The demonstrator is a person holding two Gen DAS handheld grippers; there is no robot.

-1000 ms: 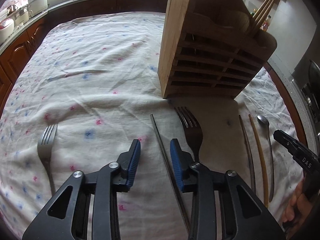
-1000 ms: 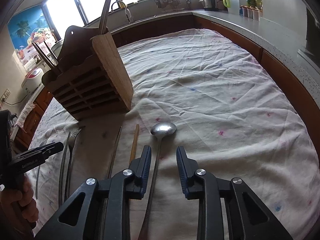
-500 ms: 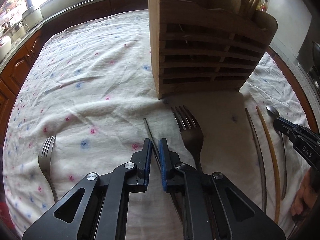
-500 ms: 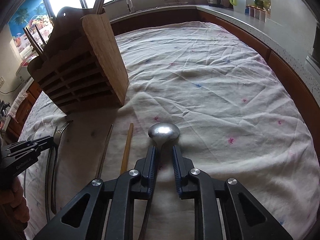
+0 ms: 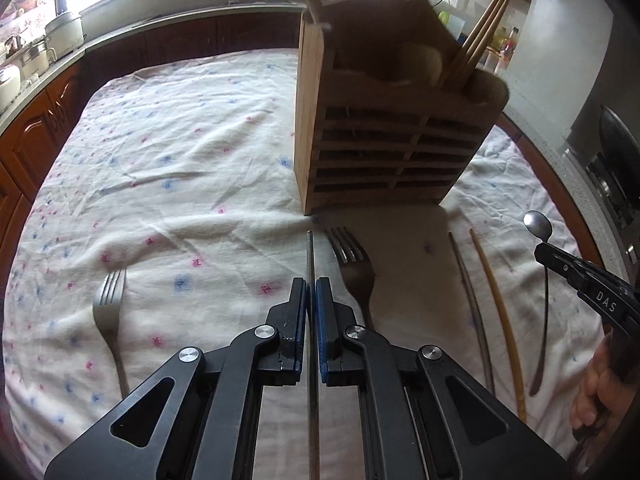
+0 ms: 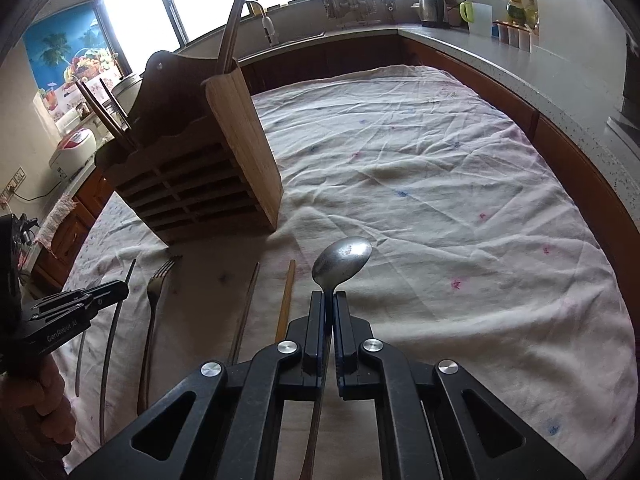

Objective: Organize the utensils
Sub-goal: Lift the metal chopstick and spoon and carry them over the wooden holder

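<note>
One metal chopstick (image 5: 309, 256) is clamped between the closed blue pads of the left gripper (image 5: 311, 292), gripped partway along its length, presumably so that it can be carried upright to the wooden utensil holder (image 5: 384, 148). One spoon (image 6: 341, 258) is pinched at the neck just below its bowl by the closed right gripper (image 6: 329, 308), a hold judged suited to lowering the handle into a compartment. The holder stands on the flowered tablecloth (image 5: 180, 160), near the utensils laid out before it. Remaining on the cloth are counted: two forks, a dark fork (image 5: 352, 264) just beside the held chopstick and a lighter fork (image 5: 108, 300) well apart to the left; one second metal chopstick (image 5: 468, 280); one wooden chopstick (image 5: 498, 300). Wooden chopsticks (image 5: 480, 36) are already stored in the holder; their number cannot be told.
</note>
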